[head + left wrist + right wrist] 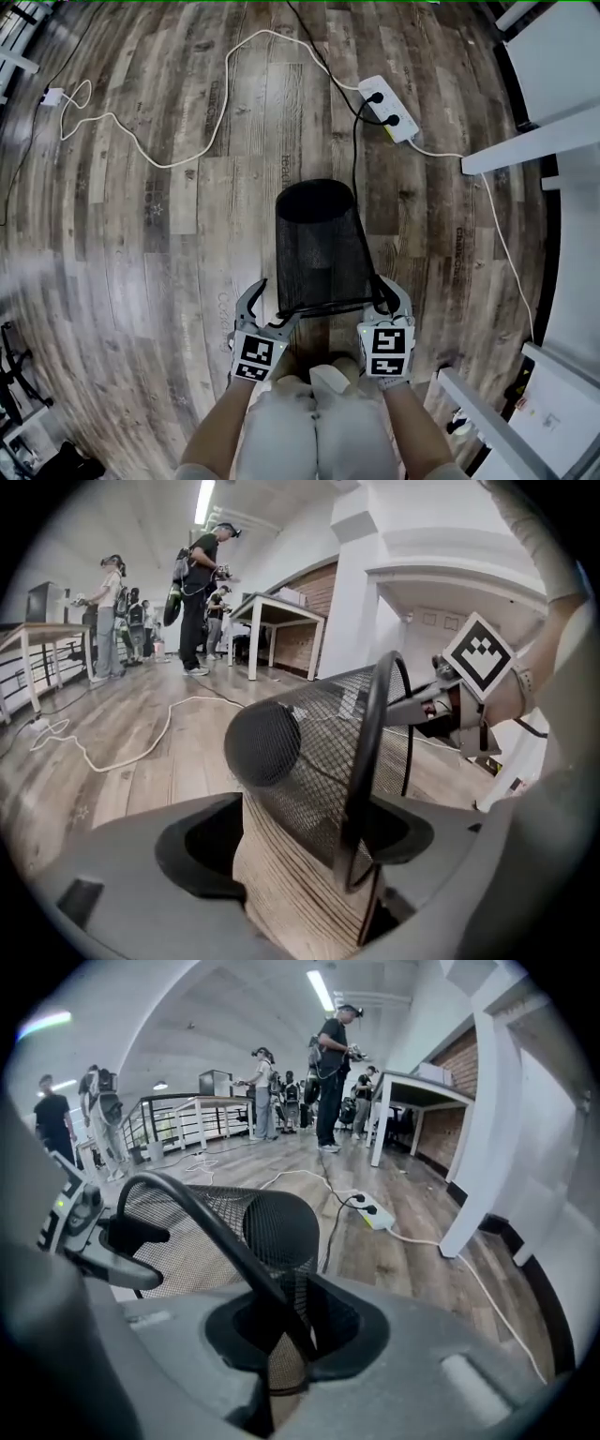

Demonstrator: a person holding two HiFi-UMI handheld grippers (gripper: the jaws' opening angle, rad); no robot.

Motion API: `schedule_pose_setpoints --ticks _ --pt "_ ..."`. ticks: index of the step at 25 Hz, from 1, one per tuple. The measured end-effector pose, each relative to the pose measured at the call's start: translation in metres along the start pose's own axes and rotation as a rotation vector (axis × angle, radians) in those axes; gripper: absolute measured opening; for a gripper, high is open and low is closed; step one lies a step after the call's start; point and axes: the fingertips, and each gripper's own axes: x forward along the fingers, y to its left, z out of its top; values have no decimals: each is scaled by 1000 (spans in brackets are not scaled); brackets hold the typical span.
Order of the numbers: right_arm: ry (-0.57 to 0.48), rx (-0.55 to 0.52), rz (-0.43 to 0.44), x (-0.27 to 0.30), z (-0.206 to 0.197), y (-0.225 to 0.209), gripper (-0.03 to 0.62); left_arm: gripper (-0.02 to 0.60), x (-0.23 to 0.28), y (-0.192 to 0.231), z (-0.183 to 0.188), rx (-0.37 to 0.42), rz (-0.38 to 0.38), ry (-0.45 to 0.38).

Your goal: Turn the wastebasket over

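Note:
The black mesh wastebasket point(319, 246) is tipped on its side, solid bottom point(314, 199) away from me and open rim point(328, 306) toward my knees. My left gripper point(274, 307) stands open at the rim's left end; in the left gripper view point(300, 874) the rim point(367, 761) leans against the right-hand jaw, with mesh and floor showing in the wide gap. My right gripper point(384, 298) is shut on the rim's right end; in the right gripper view point(281, 1363) the rim wire point(225, 1241) runs down into the narrow slot between the jaws.
A white power strip point(389, 108) with black plugs lies on the wood floor beyond the basket, and a white cable point(141, 141) snakes off left. White table legs point(525, 150) stand at the right. Several people point(197, 574) stand by tables far off.

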Motion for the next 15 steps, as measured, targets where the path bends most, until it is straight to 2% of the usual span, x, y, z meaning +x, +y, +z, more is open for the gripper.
schedule_pose_setpoints --ticks 7,15 --pt "119 125 3 -7 2 1 37 363 -17 5 9 -149 35 25" --pt "212 197 38 -16 3 1 37 183 -28 9 14 -195 92 119"
